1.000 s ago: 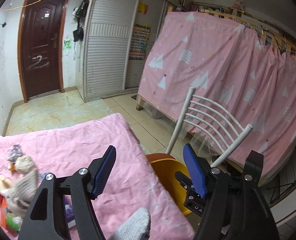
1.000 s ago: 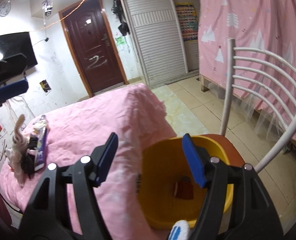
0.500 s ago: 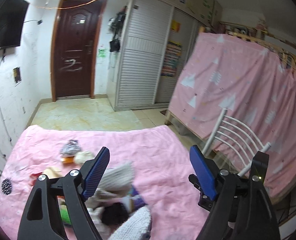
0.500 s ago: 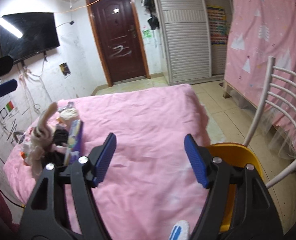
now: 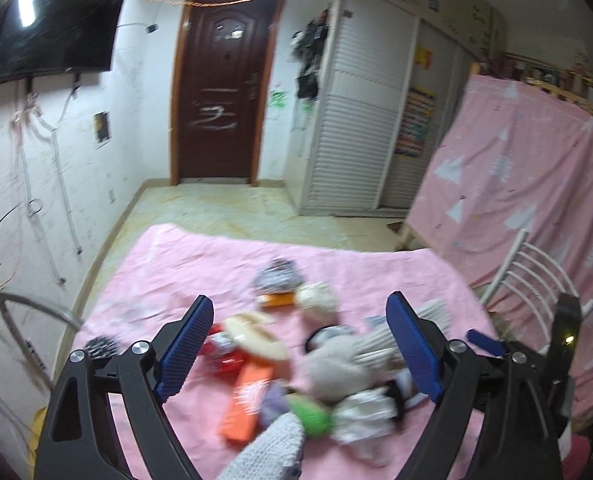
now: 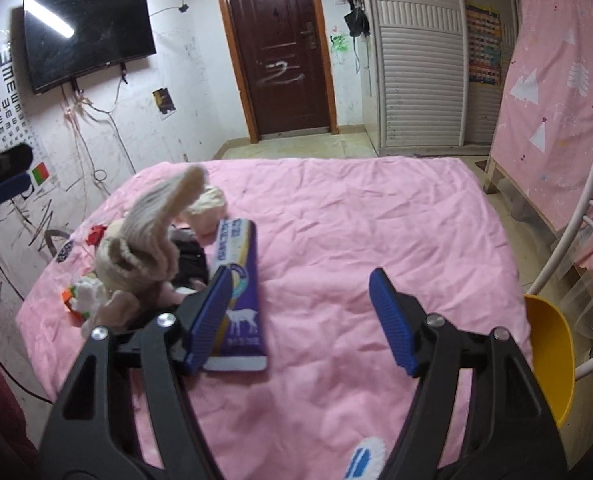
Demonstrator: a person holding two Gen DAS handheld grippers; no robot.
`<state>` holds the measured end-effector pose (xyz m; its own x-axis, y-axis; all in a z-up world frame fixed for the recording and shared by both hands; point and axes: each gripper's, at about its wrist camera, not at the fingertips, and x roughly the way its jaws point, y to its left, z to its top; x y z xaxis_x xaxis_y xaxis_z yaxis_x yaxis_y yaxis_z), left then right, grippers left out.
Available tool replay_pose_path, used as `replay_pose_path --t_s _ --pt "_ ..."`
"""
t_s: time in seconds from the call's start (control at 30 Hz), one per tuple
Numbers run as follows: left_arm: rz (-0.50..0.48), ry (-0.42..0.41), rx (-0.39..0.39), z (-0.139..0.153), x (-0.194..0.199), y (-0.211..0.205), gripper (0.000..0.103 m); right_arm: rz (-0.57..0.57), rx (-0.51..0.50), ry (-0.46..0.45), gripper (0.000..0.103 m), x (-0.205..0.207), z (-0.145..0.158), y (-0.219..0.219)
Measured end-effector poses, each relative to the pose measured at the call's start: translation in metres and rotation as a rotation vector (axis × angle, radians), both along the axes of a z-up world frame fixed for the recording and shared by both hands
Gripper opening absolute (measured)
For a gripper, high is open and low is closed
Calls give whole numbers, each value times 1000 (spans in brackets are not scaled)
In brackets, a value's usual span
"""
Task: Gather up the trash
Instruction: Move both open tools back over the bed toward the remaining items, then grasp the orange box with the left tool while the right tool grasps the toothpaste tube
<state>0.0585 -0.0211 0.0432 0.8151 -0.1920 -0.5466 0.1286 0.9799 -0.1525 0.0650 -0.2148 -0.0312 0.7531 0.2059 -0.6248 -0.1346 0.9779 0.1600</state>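
A blurred pile lies on the pink bedcover (image 5: 176, 264): an orange packet (image 5: 248, 404), a red wrapper (image 5: 224, 354), a crumpled silver wrapper (image 5: 278, 276) and a grey plush toy (image 5: 336, 364). My left gripper (image 5: 298, 344) hovers over this pile with its jaws opening and nothing between them. In the right wrist view, a purple and white box (image 6: 238, 292) lies beside the left finger of my right gripper (image 6: 300, 316). That gripper is open over bare cover, holding nothing. A plush rabbit (image 6: 144, 248) stands left of the box. The yellow bin (image 6: 552, 352) shows at the right edge.
A white metal chair (image 6: 576, 220) holds the bin beside the bed. A pink curtain (image 5: 536, 200) hangs on the right. Tiled floor, a brown door (image 6: 280, 48) and a white wardrobe (image 6: 416, 60) lie beyond the bed. A television (image 6: 84, 40) hangs on the left wall.
Both views have swung left, away from the yellow bin and chair, onto the pile on the bed. The left jaws have spread wider. The right jaws look the same.
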Motion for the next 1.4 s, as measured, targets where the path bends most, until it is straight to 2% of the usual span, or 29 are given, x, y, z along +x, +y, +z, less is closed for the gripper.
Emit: replay_pose_path --t_s 0.2,0.43,0.6,0.83,1.13,1.17,1.23,1.27,1.33,1.37,1.4 --pt "45 96 11 -29 14 36 79 20 -11 32 68 13 -5 19" --pt "42 183 36 -60 28 35 79 34 -41 51 68 19 -7 34" --pt "53 244 93 -85 37 31 79 41 -55 66 68 21 -9 37" --pt "13 270 151 -102 34 27 79 54 -63 84 68 25 -12 41" --pt "-42 304 148 -111 30 18 79 67 -80 98 68 24 -14 43" --pt "-42 308 145 -112 29 19 77 67 -79 106 68 25 -15 43" --pt "-47 322 131 -114 30 19 59 69 -80 122 68 27 -17 44" --pt "-42 318 136 -114 28 19 55 69 -83 126 68 27 -17 44" --pt "-39 311 144 -115 27 18 40 74 -93 135 68 29 -18 45" --pt "-41 308 145 -115 26 18 37 75 -98 140 68 29 -19 46" --pt "-40 304 147 -115 25 18 30 77 -100 143 64 30 -19 47"
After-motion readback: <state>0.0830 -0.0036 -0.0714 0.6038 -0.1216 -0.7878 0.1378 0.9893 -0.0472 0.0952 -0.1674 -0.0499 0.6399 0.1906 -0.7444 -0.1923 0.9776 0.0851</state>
